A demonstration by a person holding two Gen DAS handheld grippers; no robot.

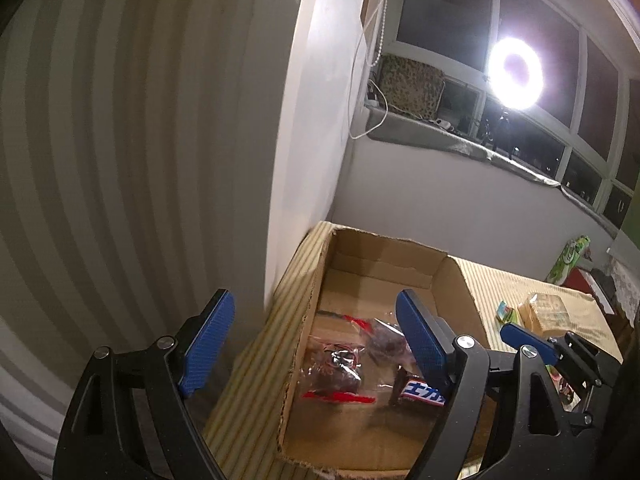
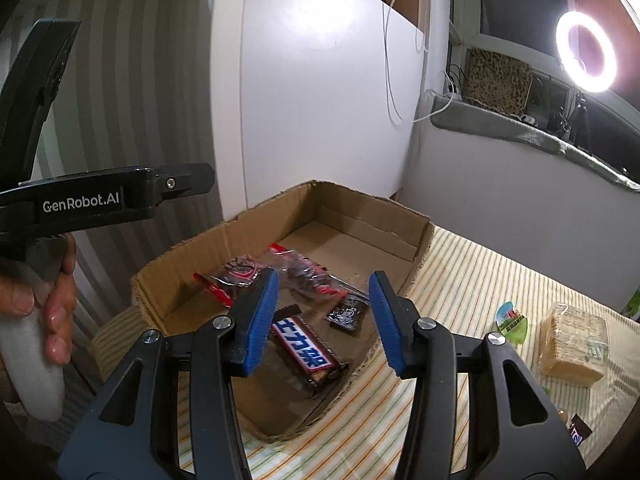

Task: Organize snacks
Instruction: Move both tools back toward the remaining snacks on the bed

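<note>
An open cardboard box (image 2: pixel 352 204) stands on the striped cloth; it also shows in the left wrist view (image 1: pixel 384 252). Inside lie a brown Snickers bar (image 2: pixel 306 354), two clear red-trimmed snack packets (image 2: pixel 304 272) and a small dark packet (image 2: pixel 347 314). My right gripper (image 2: pixel 324 316) is open and empty above the box's near end. My left gripper (image 1: pixel 316 340) is open and empty over the box's left wall, above the clear packets (image 1: pixel 340 364) and the bar (image 1: pixel 424 394). The right gripper (image 1: pixel 528 340) shows in the left view.
On the cloth right of the box lie a wrapped cracker block (image 2: pixel 572 340), a small green packet (image 2: pixel 512 320) and a dark wrapper (image 2: pixel 578 434). A white cabinet (image 2: pixel 320 100) and striped wall stand behind. A ring light (image 2: pixel 586 52) shines on the windowsill.
</note>
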